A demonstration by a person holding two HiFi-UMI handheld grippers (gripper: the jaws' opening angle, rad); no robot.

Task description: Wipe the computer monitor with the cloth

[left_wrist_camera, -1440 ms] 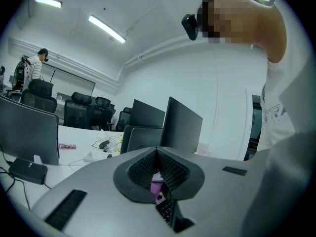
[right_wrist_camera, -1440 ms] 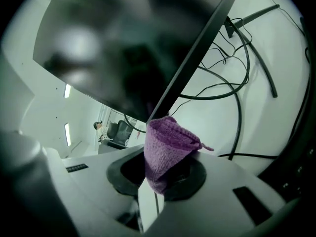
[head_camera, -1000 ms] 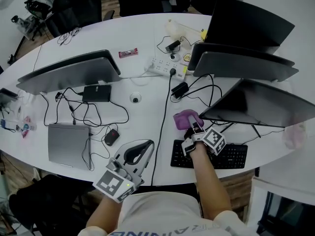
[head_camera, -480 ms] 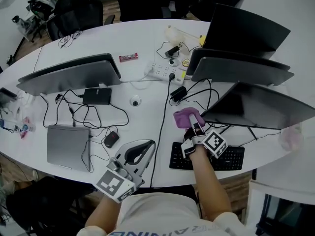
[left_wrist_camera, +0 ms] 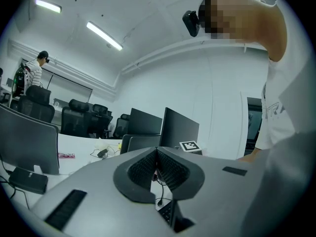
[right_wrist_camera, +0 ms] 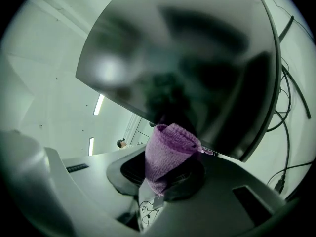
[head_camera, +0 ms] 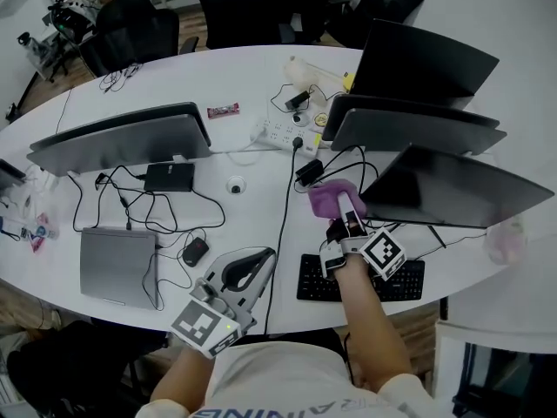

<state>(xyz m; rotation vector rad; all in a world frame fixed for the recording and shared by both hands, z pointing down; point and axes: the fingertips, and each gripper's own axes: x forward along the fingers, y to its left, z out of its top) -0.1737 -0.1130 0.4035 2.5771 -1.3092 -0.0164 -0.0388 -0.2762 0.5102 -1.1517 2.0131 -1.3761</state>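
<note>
A purple cloth is pinched in my right gripper, which is shut on it. The cloth sits at the left edge of the near-right dark monitor, whose black screen fills the right gripper view just beyond the cloth. My left gripper hangs low over the table's front edge, jaws pressed together with nothing between them.
A black keyboard lies under my right wrist. Cables and a power strip cross the white table. Two more monitors stand behind; another monitor, a laptop and a mouse are at the left.
My right gripper has carried the purple cloth a little farther from me and up toward the left edge of the near-right monitor. The left gripper has stayed put.
</note>
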